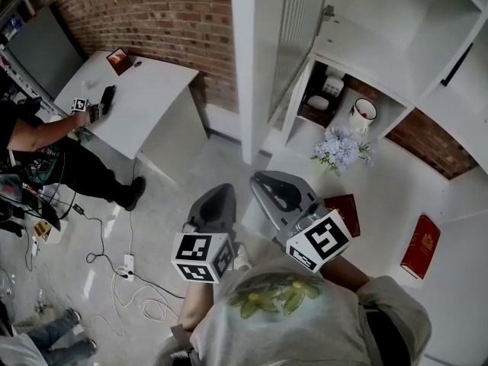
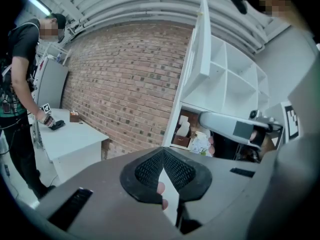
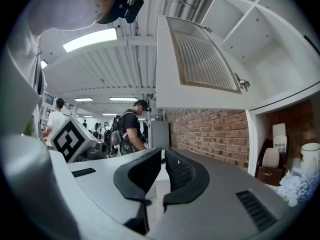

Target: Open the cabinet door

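Up ahead of you, above the white counter (image 1: 396,193), the cabinet door (image 1: 297,33) already stands swung out from the white shelf unit (image 1: 404,44). Its ribbed panel faces the room, and a hinge shows where its far edge meets the unit. Below it an open niche holds a white mug (image 1: 364,111) and a few pale items. A bunch of pale blue flowers (image 1: 343,148) lies on the counter just in front of the niche. Two red books rest on the same counter, one (image 1: 345,209) near your right gripper and one (image 1: 421,245) well off to the right. Your left gripper (image 2: 162,153) is closed, its pad tips meeting, with only a white wedge showing behind them. Your right gripper (image 3: 163,151) is drawn together too, with barely a sliver between the pads and nothing in it. Both are close to your chest, apart from the door. A red brick wall (image 1: 152,14) runs behind the unit and the white desk (image 1: 145,101) to your left. A person in black (image 1: 46,139) leans a hand on that desk. Cables (image 1: 133,288) trail over the pale floor (image 1: 175,197), and strip lights (image 3: 90,39) glow on the ribbed ceiling.
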`<state>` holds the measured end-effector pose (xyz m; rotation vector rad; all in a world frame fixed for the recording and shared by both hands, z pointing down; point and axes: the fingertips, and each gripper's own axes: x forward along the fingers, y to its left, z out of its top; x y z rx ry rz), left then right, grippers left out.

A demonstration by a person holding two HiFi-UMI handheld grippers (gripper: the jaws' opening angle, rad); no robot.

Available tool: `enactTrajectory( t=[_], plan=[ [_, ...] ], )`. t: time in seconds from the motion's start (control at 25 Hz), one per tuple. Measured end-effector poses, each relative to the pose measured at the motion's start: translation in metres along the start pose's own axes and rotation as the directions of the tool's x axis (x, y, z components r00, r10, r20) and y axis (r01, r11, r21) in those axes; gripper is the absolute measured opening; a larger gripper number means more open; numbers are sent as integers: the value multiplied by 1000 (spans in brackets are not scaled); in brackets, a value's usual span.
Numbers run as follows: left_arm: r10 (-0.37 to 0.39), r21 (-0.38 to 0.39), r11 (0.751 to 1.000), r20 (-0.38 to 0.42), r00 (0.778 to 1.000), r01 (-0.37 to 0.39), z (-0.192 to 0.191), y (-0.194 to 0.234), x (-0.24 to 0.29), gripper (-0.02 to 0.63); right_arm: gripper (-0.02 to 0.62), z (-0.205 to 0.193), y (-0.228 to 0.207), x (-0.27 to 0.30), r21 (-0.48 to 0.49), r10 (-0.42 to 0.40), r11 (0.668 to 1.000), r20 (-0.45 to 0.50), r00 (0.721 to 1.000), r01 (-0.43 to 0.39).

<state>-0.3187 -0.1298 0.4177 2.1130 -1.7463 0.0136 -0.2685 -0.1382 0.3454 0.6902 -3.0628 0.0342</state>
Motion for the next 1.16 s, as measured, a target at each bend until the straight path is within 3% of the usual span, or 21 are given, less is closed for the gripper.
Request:
enactTrajectory(
  t=[0.64,1.16],
  plan=[
    [-4,24,1000,-5,1000,5,0,-17,-3,9,31,-8,0,-12,-13,3,1000,-46,999,-4],
    [-58,39,997,-11,998,59,-2,-40,-2,9,31,-9,-3,-28,-17,-17,1000,-79,997,16]
  ],
)
